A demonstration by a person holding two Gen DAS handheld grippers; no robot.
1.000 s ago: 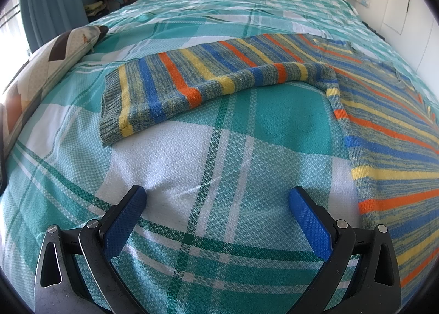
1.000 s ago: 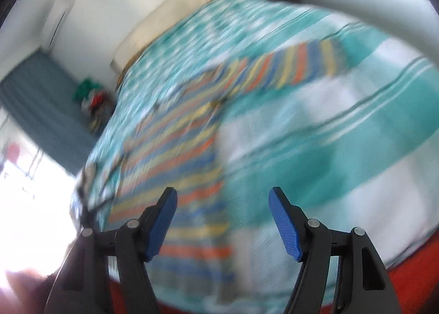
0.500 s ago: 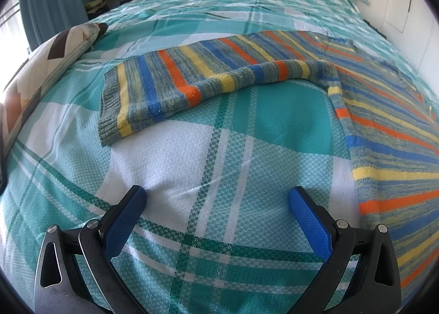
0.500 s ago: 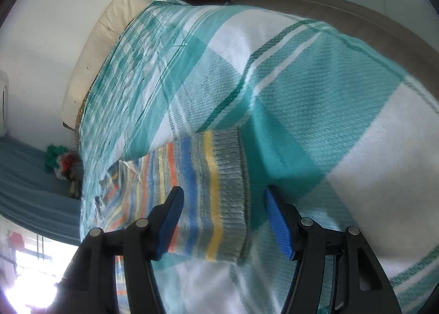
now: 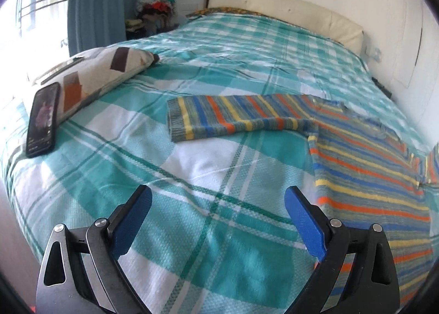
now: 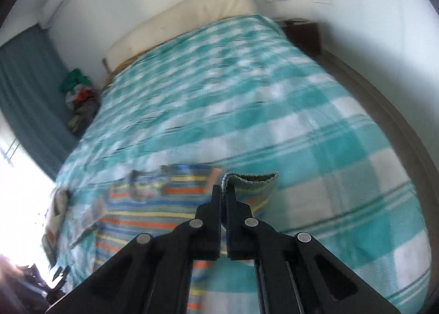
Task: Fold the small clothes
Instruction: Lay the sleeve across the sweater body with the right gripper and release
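Your right gripper [image 6: 223, 187] has its jaws pressed together on the grey ribbed cuff [image 6: 248, 177] of the striped knit sweater [image 6: 153, 220], and the cuff stands lifted above the garment's body, its rim curling off to the right of the jaws. Below and to the left of that grip, the sweater's blue, yellow and orange stripes run across the teal and white checked bedspread [image 6: 315, 127]; this view is blurred, so finer detail there is hard to read.

Your left gripper [image 5: 216, 218] hangs over bare bedspread with its blue-padded jaws wide apart and nothing between them. Ahead of it the sweater's other sleeve [image 5: 233, 119] lies flat, stretched out to the left, its cuff end well apart from your jaws. The body of the sweater spreads along the right side of the bed, just beside your right-hand blue pad [image 5: 304, 223].

Further left, a black smartphone [image 5: 42, 119] leans against a patterned cream and brown pillow [image 5: 93, 72]. A cream padded headboard [image 5: 279, 9] closes the far end, with a blue curtain [image 5: 109, 6] in the corner.
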